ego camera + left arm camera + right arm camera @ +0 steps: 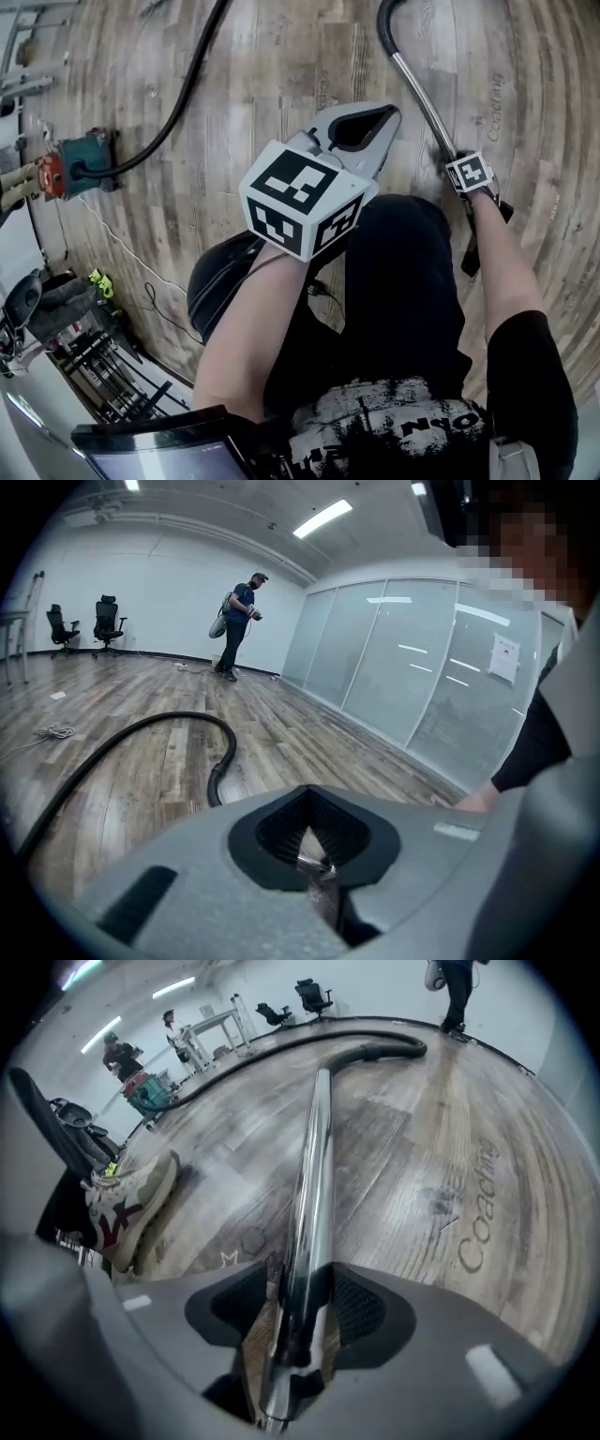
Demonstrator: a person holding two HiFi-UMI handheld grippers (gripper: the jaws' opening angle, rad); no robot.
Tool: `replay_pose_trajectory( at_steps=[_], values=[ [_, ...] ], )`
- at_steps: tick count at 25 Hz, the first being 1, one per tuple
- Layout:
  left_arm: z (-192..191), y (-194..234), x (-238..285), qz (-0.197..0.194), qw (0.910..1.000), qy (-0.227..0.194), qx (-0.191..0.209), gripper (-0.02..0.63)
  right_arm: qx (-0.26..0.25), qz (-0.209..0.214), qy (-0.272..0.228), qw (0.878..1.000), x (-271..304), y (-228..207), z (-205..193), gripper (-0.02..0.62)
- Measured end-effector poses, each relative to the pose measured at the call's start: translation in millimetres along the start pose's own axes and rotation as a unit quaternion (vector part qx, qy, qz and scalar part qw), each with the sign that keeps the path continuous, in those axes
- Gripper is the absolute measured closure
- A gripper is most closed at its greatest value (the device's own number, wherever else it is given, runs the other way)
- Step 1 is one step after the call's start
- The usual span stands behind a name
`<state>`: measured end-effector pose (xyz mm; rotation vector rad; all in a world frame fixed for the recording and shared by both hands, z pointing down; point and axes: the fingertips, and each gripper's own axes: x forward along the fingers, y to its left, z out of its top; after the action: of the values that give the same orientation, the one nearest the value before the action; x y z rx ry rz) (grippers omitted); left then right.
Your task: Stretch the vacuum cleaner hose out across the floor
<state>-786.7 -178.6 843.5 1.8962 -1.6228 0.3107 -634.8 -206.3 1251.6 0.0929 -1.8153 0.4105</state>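
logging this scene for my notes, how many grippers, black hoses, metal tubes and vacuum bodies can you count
grippers: 2 (left gripper, right gripper)
black hose: 1
metal tube: 1
teal vacuum body: 1
total: 5

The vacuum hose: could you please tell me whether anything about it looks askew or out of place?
Nothing looks damaged, but the hose bends in an arc rather than lying straight, and its metal tube lies ungripped between the open jaws of the right gripper.
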Motion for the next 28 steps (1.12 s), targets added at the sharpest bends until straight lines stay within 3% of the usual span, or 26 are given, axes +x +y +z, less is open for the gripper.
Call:
replay_pose_trajectory(
  at_steps=[4, 13, 15, 17, 23, 28],
  values=[
    [-15, 1, 0, 0.007, 0.9998, 0.015, 0.009, 0.606, 0.008, -0.034, -0.001, 0.999, 12, -2, -4, 0.407],
    [-27, -1, 17, -0.008, 0.9996, 0.027, 0.01, 0.605, 0.045, -0.018, -0.021, 0.999, -22, -5, 5, 0.419],
    [-37, 2, 33, -0.016, 0.9993, 0.031, -0.01, 0.604, 0.047, -0.019, -0.03, 0.998, -43, -8, 10, 0.419],
    [-49, 10, 52, -0.02, 0.9981, 0.037, -0.046, 0.561, 0.045, -0.023, -0.035, 0.998, -66, -10, 16, 0.419],
    [-92, 21, 118, -0.027, 0.9885, 0.069, -0.132, 0.507, 0.019, -0.049, -0.027, 0.998, -126, -16, 28, 0.419],
    [-138, 19, 163, -0.026, 0.9736, 0.098, -0.204, 0.452, -0.003, -0.059, -0.034, 0.998, -168, -11, 29, 0.419]
  ],
)
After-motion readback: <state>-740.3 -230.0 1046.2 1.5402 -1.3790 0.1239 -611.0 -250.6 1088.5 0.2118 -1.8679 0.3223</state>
